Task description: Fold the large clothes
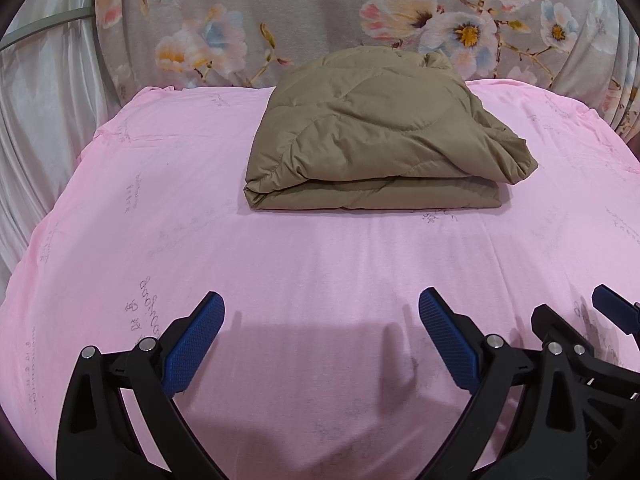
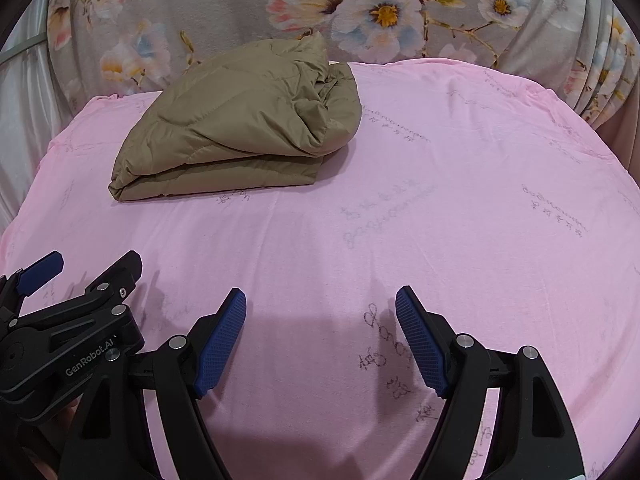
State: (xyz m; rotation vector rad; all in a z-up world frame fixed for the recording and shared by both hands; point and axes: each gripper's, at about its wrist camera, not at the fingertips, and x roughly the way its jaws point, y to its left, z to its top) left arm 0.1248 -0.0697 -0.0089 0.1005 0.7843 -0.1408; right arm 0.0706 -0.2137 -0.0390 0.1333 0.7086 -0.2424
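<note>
Status: the olive quilted garment (image 1: 380, 132) lies on the pink sheet (image 1: 160, 240) as a compact, stacked rectangle, with at least two layers visible along its near edge. In the left wrist view it sits at about 12 o'clock from the left gripper (image 1: 320, 336), well apart from the fingertips; in the right wrist view it sits at about 11 o'clock from the right gripper (image 2: 320, 336), near the far edge of the sheet and in front of the floral fabric (image 2: 240, 0).

Gripper state: both claws stand with jaws spread wide and nothing between the blue pads. Each hangs over bare sheet, touching no cloth. The two grippers are side by side (each appears at the edge of the other's view).

Progress assessment: folding appears essentially complete. The right end of the bundle is bunched and rumpled, not squared, so a final tuck or smoothing pass there may remain. No other unfolded clothing is visible on the sheet; whether more items wait outside the views cannot be told.
</note>
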